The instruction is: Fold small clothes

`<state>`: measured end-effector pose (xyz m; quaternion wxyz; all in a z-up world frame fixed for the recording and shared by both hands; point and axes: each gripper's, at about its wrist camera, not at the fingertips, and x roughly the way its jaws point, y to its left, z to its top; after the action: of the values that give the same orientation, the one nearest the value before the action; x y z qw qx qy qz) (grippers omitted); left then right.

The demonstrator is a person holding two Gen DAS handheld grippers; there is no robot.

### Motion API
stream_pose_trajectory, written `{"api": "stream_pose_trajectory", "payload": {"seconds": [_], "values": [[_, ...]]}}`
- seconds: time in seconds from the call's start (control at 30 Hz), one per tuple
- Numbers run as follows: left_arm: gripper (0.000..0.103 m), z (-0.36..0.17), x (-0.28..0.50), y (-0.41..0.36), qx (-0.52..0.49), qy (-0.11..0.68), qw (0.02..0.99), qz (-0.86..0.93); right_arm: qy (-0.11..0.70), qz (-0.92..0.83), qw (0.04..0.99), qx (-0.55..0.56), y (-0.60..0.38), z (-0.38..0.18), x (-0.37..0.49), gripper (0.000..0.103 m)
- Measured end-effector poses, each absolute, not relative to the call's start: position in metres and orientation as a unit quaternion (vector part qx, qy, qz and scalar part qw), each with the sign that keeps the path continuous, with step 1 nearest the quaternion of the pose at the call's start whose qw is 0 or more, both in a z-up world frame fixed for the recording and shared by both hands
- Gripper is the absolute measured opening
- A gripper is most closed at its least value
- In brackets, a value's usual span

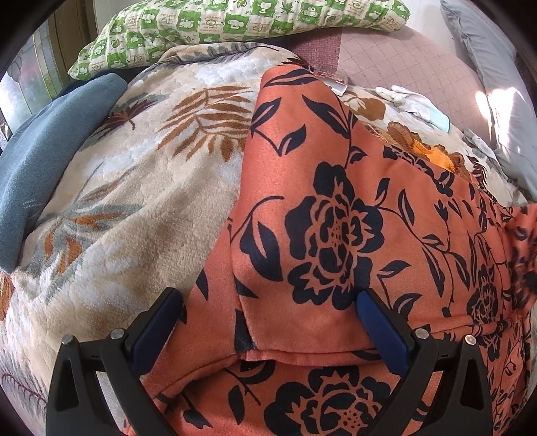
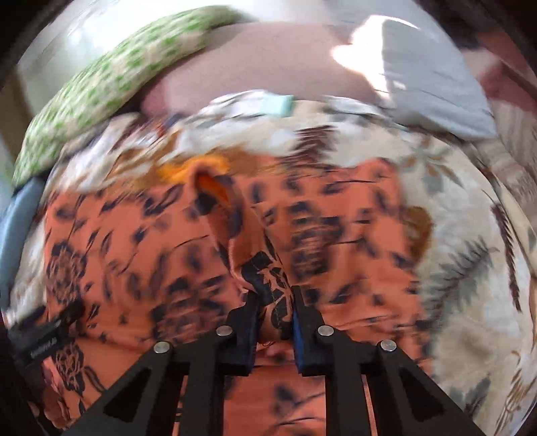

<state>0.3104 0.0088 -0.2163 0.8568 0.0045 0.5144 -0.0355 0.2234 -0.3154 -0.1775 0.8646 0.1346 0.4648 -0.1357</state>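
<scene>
Here, from the left wrist, the left gripper (image 1: 268,308) hangs low over the garment (image 1: 335,218), an orange cloth printed with dark flowers, its blue-padded fingers (image 1: 379,322) spread wide with a folded edge of the cloth lying between them and nothing pinched. The garment is spread on a cream blanket (image 1: 134,167) patterned with brown and grey leaves, one corner reaching up toward the far side. Round about lie a blue cloth (image 1: 37,167) at the left edge, a green checked pillow (image 1: 235,20) along the top, a pair of white gloves (image 1: 406,99) beyond the garment's far corner, and a grey pillow (image 1: 496,84) at the right with sun on it. A pink quilted sheet (image 1: 402,57) shows behind the blanket. From the right wrist the view is blurred, yet the right gripper (image 2: 275,302) is plainly closed tight on a bunched ridge of the garment (image 2: 134,234), which rises from the fingers (image 2: 250,322) toward an orange-lined opening. The blanket (image 2: 470,268) wraps the right side, the green pillow (image 2: 100,84) sits upper left, the grey pillow (image 2: 436,84) upper right, and a black part of the other gripper (image 2: 40,335) shows low at the left.
</scene>
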Motion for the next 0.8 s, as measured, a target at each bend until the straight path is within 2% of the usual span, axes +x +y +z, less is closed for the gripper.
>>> {"api": "stream_pose_trajectory", "payload": {"seconds": [0.03, 0.1, 0.2, 0.4, 0.5, 0.6, 0.67, 0.8], "values": [[0.103, -0.216, 0.31, 0.008, 0.006, 0.514, 0.857, -0.034, 0.454, -0.164, 0.861, 0.159, -0.34, -0.177, 0.216, 0.018], [0.103, -0.217, 0.31, 0.006, 0.006, 0.512, 0.858, -0.031, 0.434, -0.188, 0.85, 0.233, -0.394, -0.179, 0.197, 0.024], [0.103, -0.217, 0.309, 0.005, 0.007, 0.511, 0.859, -0.029, 0.419, -0.189, 0.823, 0.335, -0.446, -0.188, 0.17, 0.025], [0.103, -0.211, 0.31, 0.006, 0.003, 0.516, 0.856, -0.02, 0.405, -0.143, 0.854, 0.293, -0.436, -0.181, 0.169, 0.026], [0.103, -0.2, 0.304, 0.008, 0.001, 0.487, 0.874, -0.009, 0.399, -0.107, 0.871, 0.267, -0.413, -0.177, 0.184, 0.026], [0.103, -0.207, 0.307, 0.005, 0.047, 0.476, 0.878, 0.022, 0.415, -0.084, 0.868, 0.259, -0.398, -0.192, 0.203, 0.026], [0.103, -0.218, 0.314, 0.012, 0.023, 0.488, 0.872, 0.016, 0.469, -0.079, 0.835, 0.276, -0.398, -0.225, 0.219, 0.028], [0.103, -0.213, 0.316, 0.018, 0.004, 0.493, 0.87, 0.024, 0.442, -0.063, 0.837, 0.317, -0.413, -0.217, 0.212, 0.026]]}}
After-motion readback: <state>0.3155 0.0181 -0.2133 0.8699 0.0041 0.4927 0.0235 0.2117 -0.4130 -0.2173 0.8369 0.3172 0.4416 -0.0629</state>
